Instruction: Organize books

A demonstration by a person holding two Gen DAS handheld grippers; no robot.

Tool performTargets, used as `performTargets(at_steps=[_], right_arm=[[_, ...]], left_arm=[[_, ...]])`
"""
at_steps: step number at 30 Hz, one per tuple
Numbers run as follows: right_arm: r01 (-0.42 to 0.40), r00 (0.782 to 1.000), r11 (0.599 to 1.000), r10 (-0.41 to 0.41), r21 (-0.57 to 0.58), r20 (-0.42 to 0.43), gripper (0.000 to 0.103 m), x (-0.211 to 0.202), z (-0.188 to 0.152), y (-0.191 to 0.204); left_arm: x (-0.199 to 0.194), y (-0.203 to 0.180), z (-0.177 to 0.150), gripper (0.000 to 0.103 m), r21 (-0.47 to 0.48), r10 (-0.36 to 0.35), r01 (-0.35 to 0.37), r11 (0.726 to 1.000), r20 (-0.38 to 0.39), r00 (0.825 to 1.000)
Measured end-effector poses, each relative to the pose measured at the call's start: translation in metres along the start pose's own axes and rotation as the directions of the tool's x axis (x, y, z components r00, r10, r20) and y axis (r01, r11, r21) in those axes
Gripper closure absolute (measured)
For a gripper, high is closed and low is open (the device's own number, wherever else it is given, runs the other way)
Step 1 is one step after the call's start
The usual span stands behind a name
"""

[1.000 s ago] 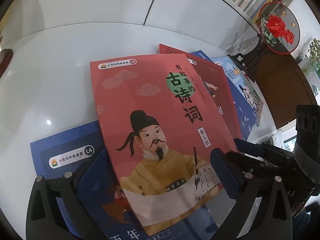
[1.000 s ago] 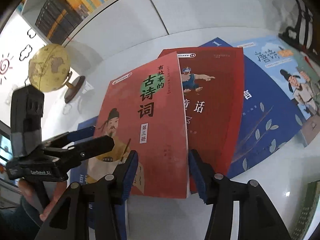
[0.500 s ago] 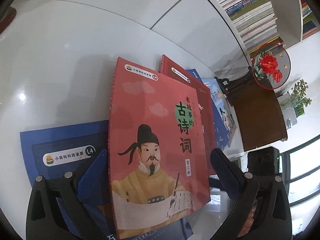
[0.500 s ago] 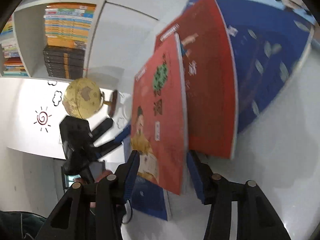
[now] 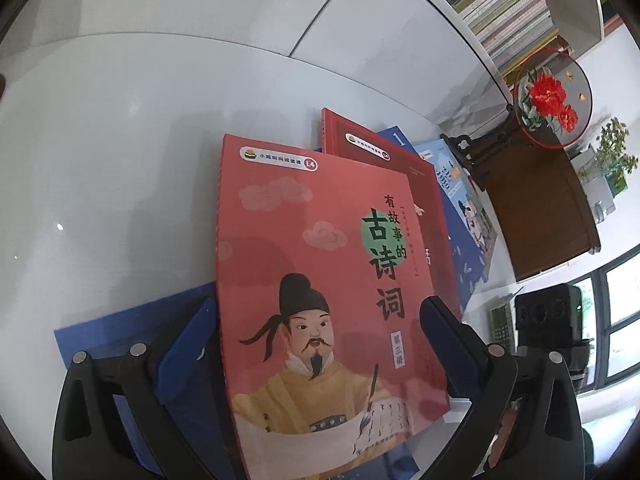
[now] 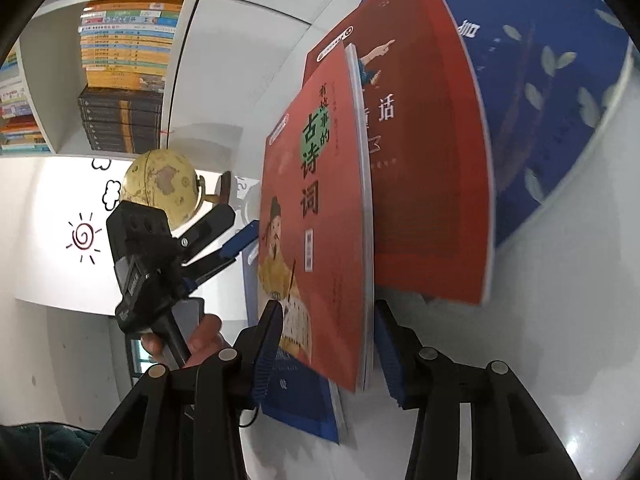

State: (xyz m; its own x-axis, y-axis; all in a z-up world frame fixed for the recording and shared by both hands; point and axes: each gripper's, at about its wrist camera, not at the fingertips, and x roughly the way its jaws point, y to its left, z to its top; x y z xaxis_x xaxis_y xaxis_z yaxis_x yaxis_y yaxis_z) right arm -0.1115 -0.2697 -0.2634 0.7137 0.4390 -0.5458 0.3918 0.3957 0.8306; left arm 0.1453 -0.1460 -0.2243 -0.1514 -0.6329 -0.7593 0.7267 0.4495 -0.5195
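Observation:
A pink-red poetry book with a bearded man on its cover is tilted up off the white table. It shows in the right wrist view too. My right gripper straddles its lower edge, jaws open around it. My left gripper is open, its fingers either side of the book's lower part, and it appears in the right wrist view. A blue book lies under it. A dark red book, a navy book and a light blue book lie fanned beyond.
A white table carries the books. Shelves of stacked books stand behind. A globe stands at the table's far side. A round red-flower ornament sits on a dark wooden cabinet.
The poetry book has been tipped up from lying flat, its right edge rising. The right gripper has rolled with it. The left gripper has drawn closer.

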Motion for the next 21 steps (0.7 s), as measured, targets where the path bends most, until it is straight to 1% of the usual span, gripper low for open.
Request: performTargets(at_steps=[2, 3, 4, 6, 7, 10, 11, 13, 15, 21], right_arm=[[0.07, 0.998, 0.997, -0.069, -0.04, 0.013, 0.06, 0.003, -0.001, 0.012], [0.095, 0.995, 0.993, -0.093, -0.077, 0.023, 0.066, 0.002, -0.004, 0.021], [0.102, 0.994, 0.989, -0.099, -0.105, 0.033, 0.075, 0.001, -0.006, 0.028], [0.105, 0.994, 0.981, -0.097, -0.165, 0.058, 0.085, -0.004, -0.01, 0.047], [0.142, 0.989, 0.971, -0.13, -0.194, 0.075, 0.085, -0.005, -0.01, 0.057], [0.286, 0.958, 0.915, -0.269, -0.286, 0.097, 0.085, 0.006, -0.006, 0.079], [0.308, 0.951, 0.902, -0.293, -0.304, 0.093, 0.085, 0.012, -0.004, 0.082], [0.327, 0.944, 0.889, -0.322, -0.32, 0.07, 0.085, 0.022, 0.0, 0.082], [0.345, 0.937, 0.875, -0.342, -0.341, 0.069, 0.085, 0.031, 0.003, 0.083], [0.346, 0.938, 0.893, -0.338, -0.287, 0.078, 0.085, 0.034, 0.012, 0.071]], left_arm=[[0.001, -0.003, -0.001, 0.003, 0.021, 0.019, -0.019, 1.0, 0.004, 1.0], [0.002, -0.004, -0.001, 0.003, 0.031, 0.032, -0.032, 0.999, 0.008, 0.999], [0.002, -0.005, -0.002, 0.002, 0.04, 0.044, -0.045, 0.998, 0.011, 0.999], [0.003, -0.006, -0.002, 0.002, 0.048, 0.051, -0.051, 0.998, 0.009, 0.999], [0.002, -0.005, -0.002, 0.002, 0.051, 0.054, -0.054, 0.997, 0.008, 0.999], [0.003, -0.007, -0.003, 0.002, 0.06, 0.067, -0.067, 0.996, 0.009, 0.998], [0.003, -0.007, -0.003, 0.002, 0.062, 0.07, -0.07, 0.996, 0.009, 0.998], [0.002, -0.008, -0.004, 0.002, 0.067, 0.073, -0.074, 0.995, 0.009, 0.997], [0.002, -0.008, -0.004, 0.002, 0.069, 0.072, -0.073, 0.995, 0.011, 0.997], [0.002, -0.008, -0.004, 0.002, 0.071, 0.066, -0.066, 0.995, 0.01, 0.998]])
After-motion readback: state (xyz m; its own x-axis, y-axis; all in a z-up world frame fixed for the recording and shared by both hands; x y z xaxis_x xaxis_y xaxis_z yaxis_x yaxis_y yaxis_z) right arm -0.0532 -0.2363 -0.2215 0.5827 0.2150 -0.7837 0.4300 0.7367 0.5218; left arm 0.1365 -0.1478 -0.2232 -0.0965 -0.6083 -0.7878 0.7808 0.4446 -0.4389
